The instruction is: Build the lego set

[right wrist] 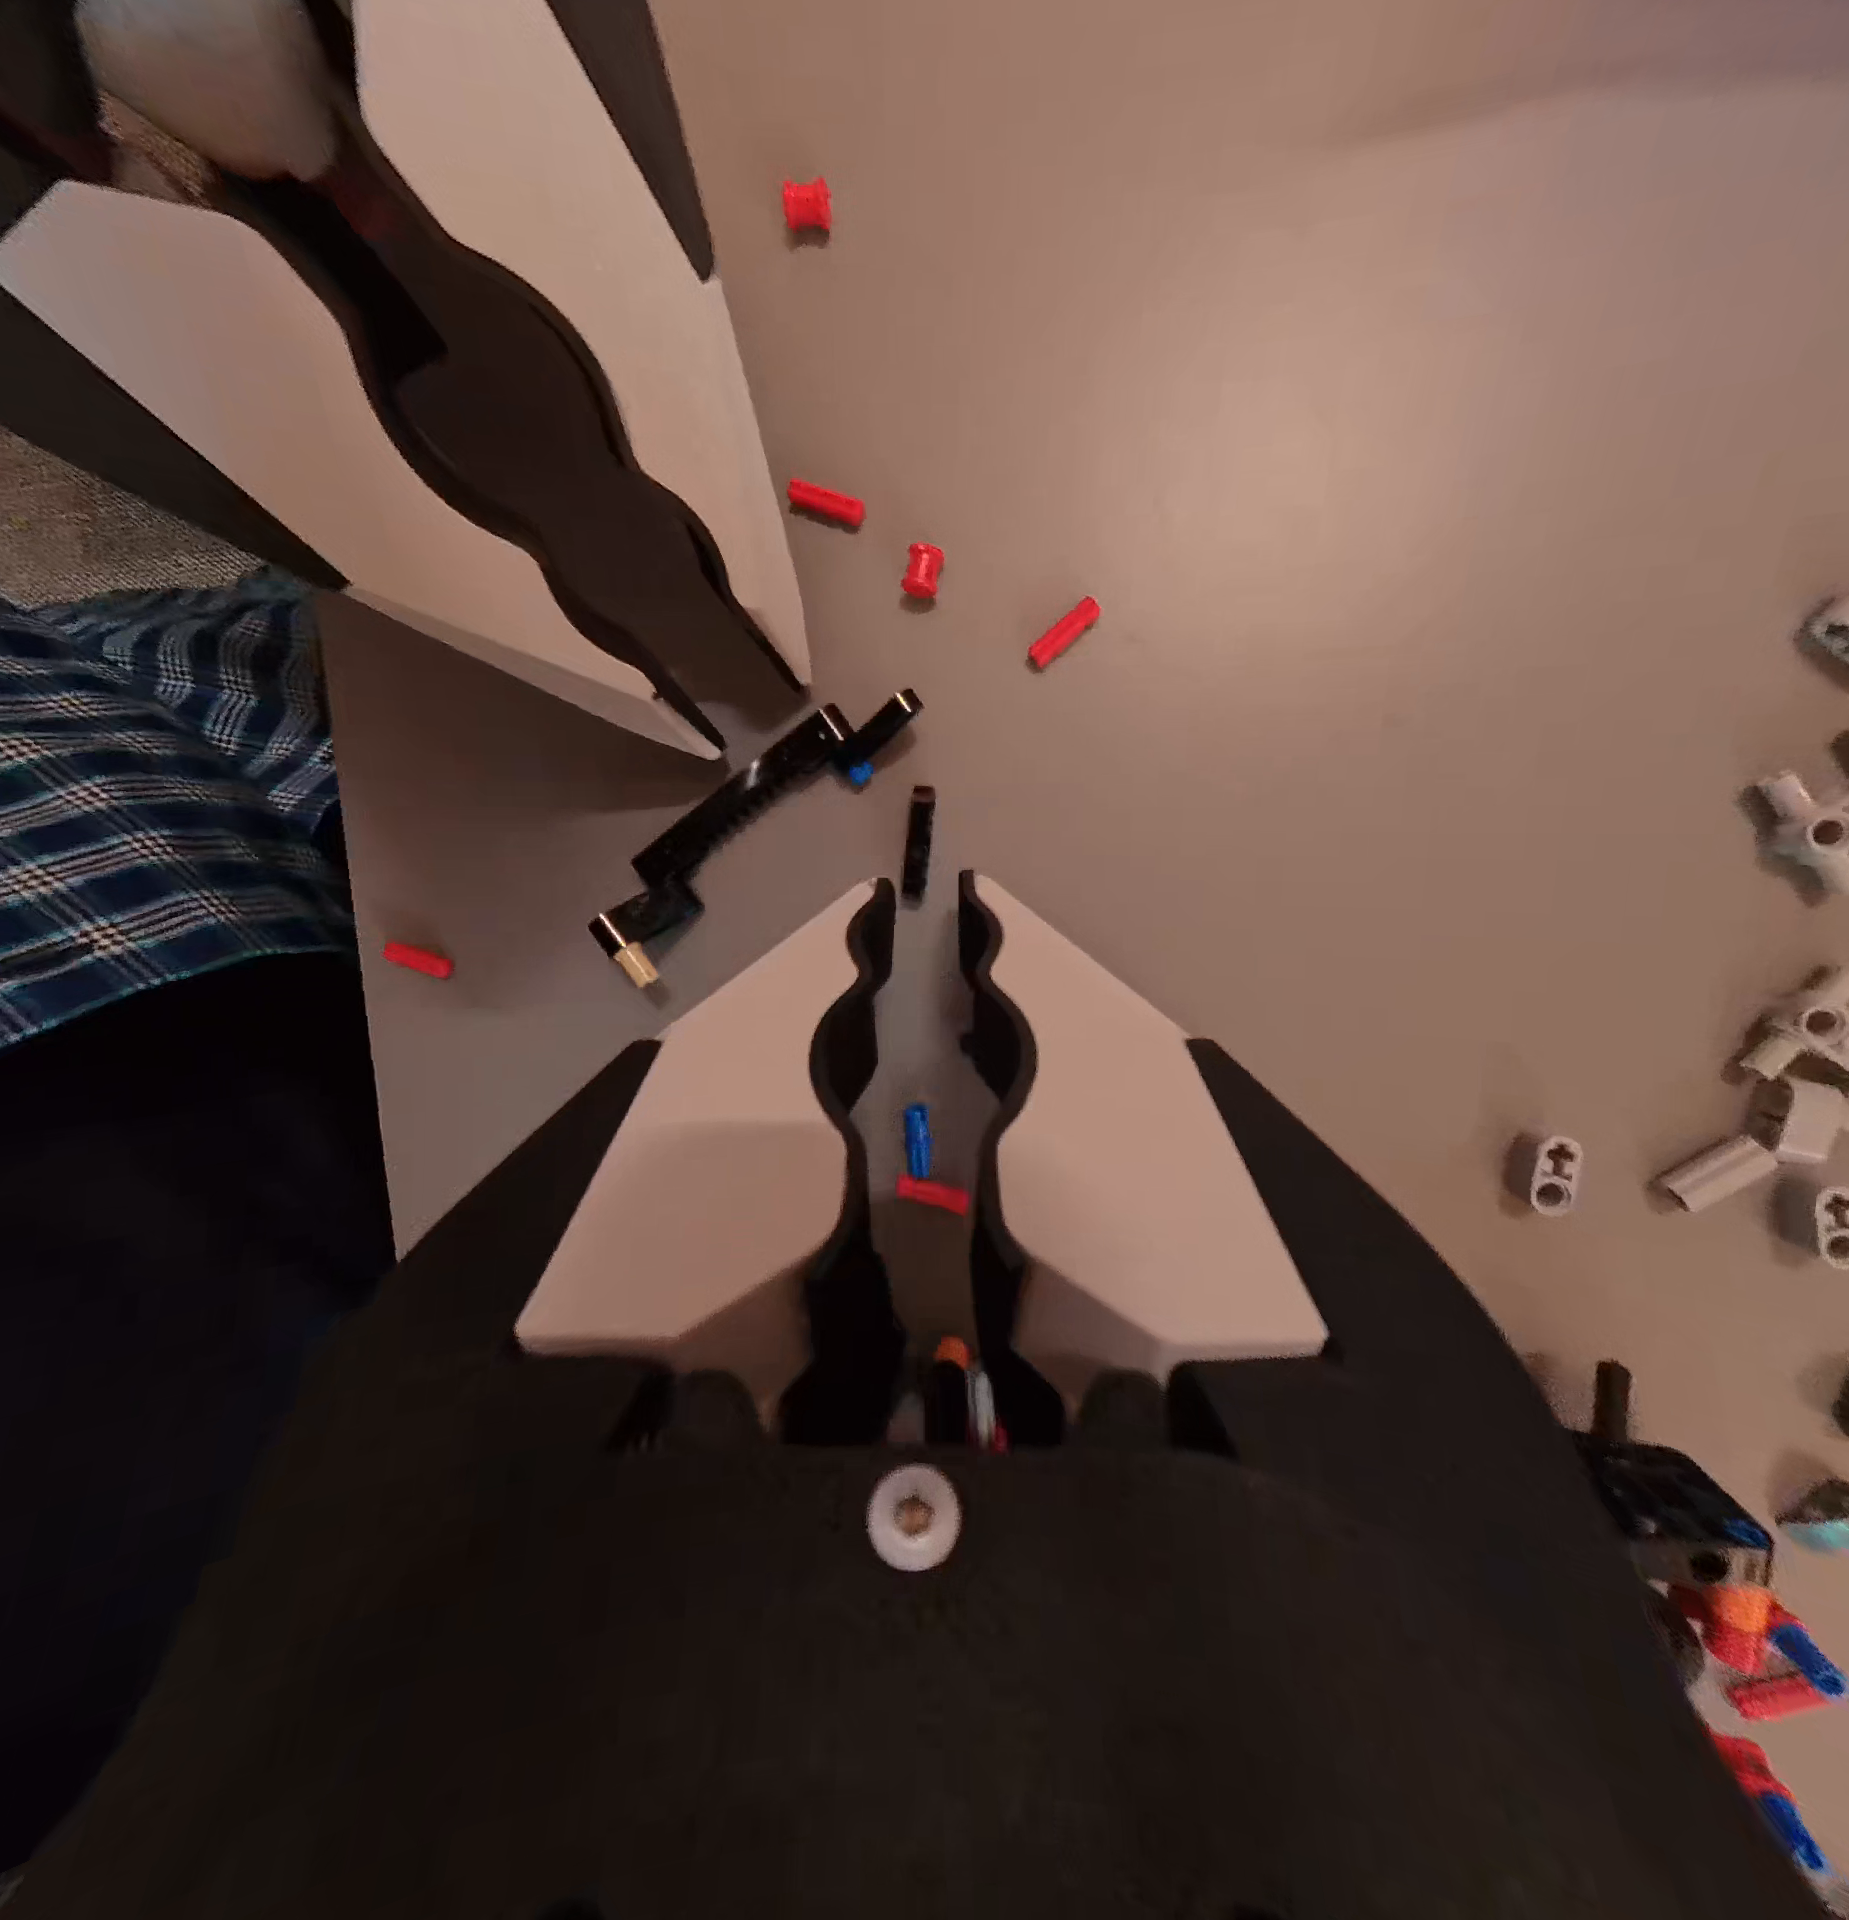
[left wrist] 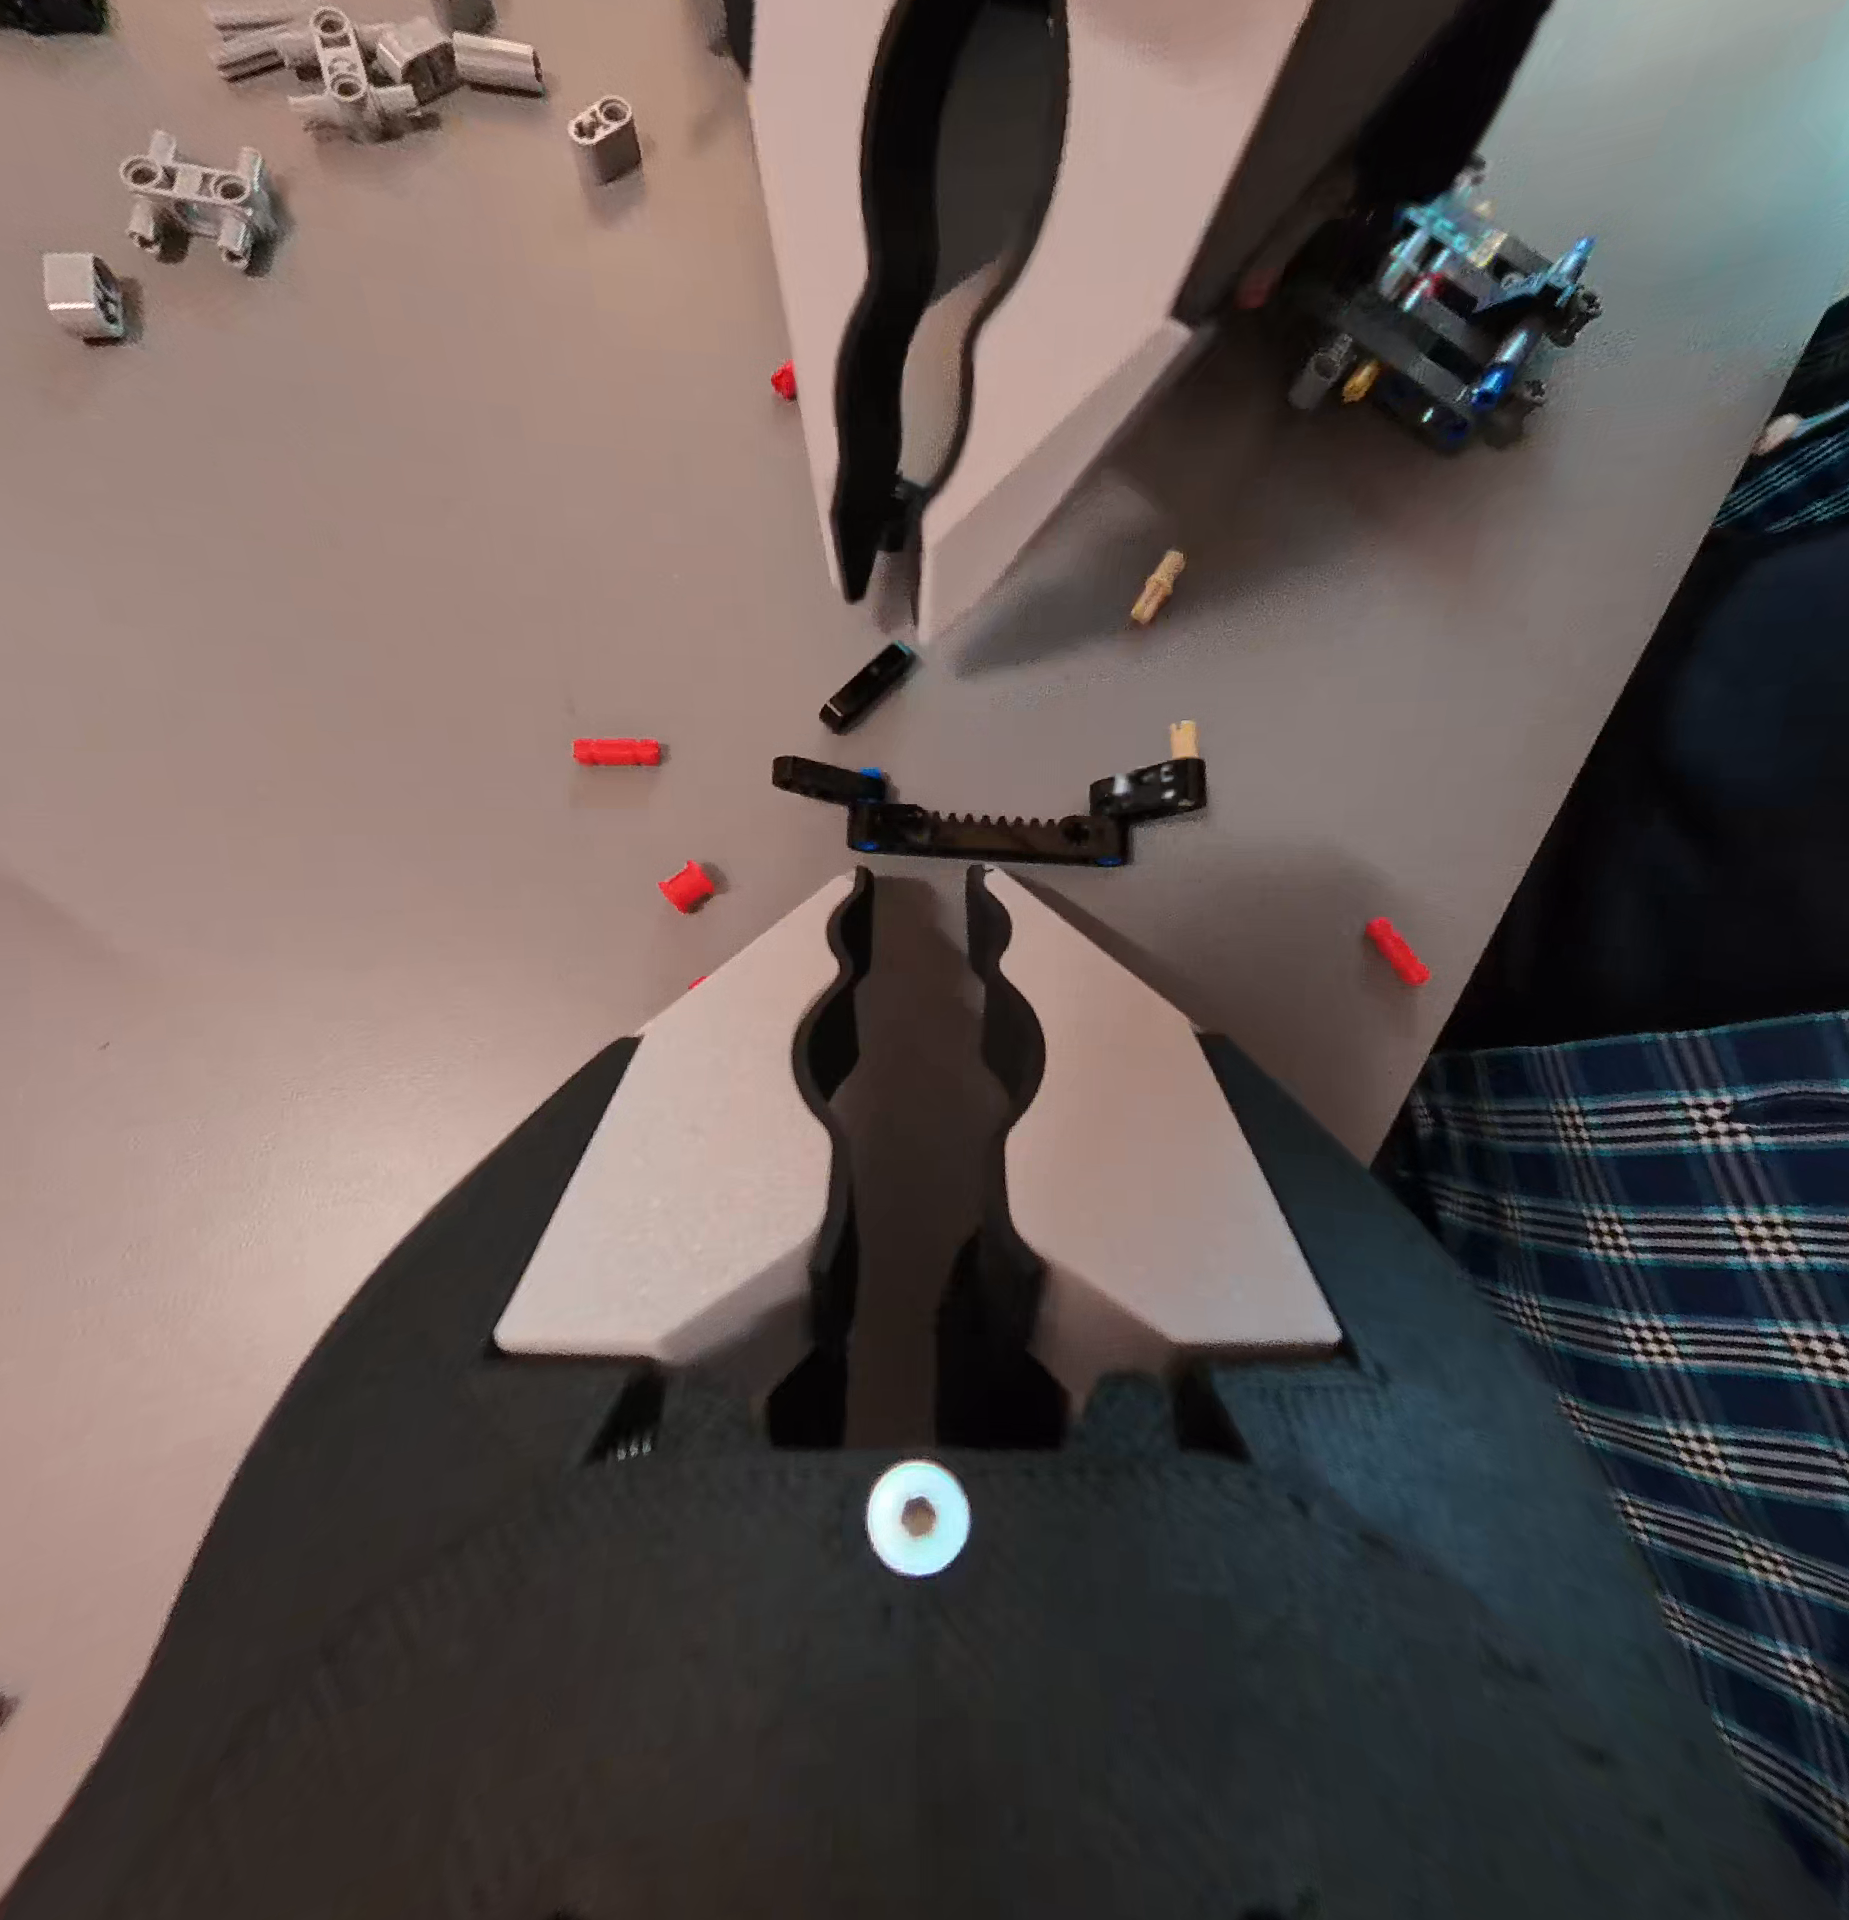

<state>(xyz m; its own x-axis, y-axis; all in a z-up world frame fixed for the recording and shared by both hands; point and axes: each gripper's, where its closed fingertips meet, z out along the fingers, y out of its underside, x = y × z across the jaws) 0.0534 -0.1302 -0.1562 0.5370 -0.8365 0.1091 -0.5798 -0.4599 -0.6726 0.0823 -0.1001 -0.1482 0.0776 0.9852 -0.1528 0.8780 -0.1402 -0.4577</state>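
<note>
R gripper (right wrist: 918, 883) is slightly open and empty, tips right at the near end of a small black beam (right wrist: 917, 840) on the table; beam's long axis runs w/ the fingers. L gripper (left wrist: 920, 878), also part-open and empty, sits by the rack assembly (left wrist: 987, 826).

Table (left wrist: 380, 623): plain grey top, filling both views.
Floor (right wrist: 58, 520): speckled grey patch showing past the table edge.

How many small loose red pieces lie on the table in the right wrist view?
6: top spool, middle pin, middle spool, slanted pin right of them, left pin near the table edge, and last pin between the right gripper fingers. The grippers may hide others.
</note>
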